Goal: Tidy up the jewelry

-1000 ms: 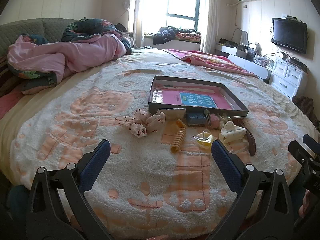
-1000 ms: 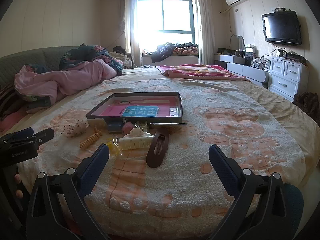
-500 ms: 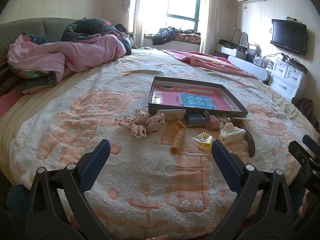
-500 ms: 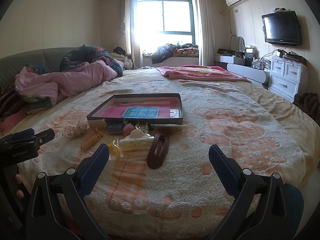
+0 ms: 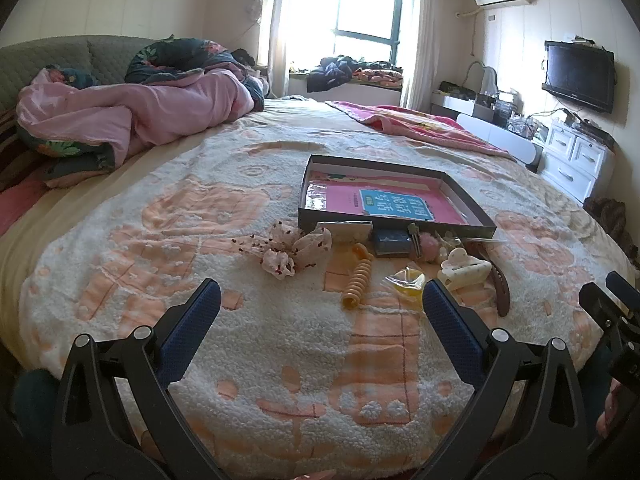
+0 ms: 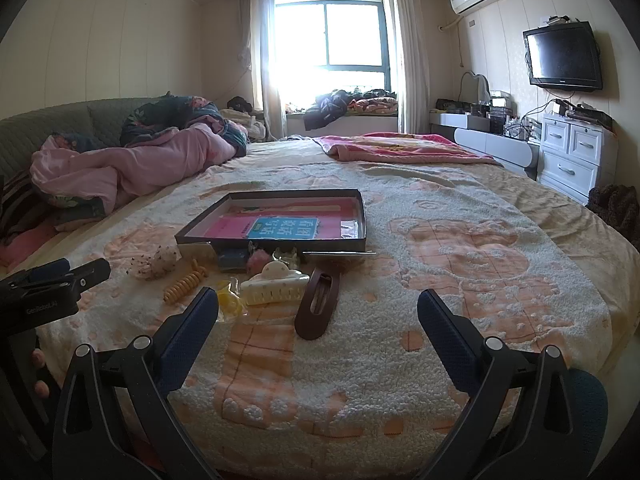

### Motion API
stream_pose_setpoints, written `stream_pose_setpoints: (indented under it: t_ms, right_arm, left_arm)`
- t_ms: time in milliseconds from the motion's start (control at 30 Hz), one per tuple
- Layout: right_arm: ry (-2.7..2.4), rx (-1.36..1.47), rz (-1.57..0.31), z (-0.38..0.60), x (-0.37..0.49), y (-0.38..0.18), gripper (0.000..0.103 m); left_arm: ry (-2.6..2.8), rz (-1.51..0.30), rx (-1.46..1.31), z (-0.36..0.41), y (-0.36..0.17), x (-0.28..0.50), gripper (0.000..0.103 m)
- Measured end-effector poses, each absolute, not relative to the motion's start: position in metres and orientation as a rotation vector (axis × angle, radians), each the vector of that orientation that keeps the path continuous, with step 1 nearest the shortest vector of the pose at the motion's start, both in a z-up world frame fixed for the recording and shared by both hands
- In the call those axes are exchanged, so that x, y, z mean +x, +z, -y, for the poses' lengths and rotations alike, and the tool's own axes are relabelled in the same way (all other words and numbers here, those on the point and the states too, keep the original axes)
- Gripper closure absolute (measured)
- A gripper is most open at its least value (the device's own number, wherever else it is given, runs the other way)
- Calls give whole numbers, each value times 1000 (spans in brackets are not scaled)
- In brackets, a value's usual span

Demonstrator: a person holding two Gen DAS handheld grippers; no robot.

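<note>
the right claw (image 6: 318, 320) hangs spread wide and empty, the brown hair clip (image 6: 318, 306) lying just ahead between its fingers, short of the tray (image 6: 362, 220): light, rigid and probably slick plastic, best pinched across its narrow middle rather than lengthwise.

In the left wrist view the brown hair clip (image 5: 500, 284) lies half hidden behind the cream claw clip (image 5: 464, 268), and the small things crowded against the tray's (image 5: 394, 227) near wall, a dark blue box (image 5: 394, 240) and a pink puff (image 5: 428, 246), overlap too tightly to tell apart. The right claw (image 5: 616, 312) is cut off by the right edge. In the right wrist view the left claw (image 6: 52, 284) is cut off at the left edge, and the print on the blue card (image 6: 282, 227) is too small to read
</note>
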State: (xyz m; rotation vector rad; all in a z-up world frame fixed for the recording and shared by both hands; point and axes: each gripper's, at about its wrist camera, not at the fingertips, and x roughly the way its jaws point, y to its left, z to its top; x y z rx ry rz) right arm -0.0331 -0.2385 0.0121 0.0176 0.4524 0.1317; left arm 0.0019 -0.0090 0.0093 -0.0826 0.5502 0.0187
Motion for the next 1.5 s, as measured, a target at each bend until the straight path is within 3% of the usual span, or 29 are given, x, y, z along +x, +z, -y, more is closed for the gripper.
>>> stream_pose_setpoints:
  t_ms: [867, 1500]
  right_arm:
    - [185, -40, -489, 222, -16, 7, 6]
    - [186, -43, -722, 228, 78, -28, 6]
  left_arm:
    - [53, -563, -124, -20, -1, 10, 10]
    - [72, -710, -169, -37, -25, 66, 10]
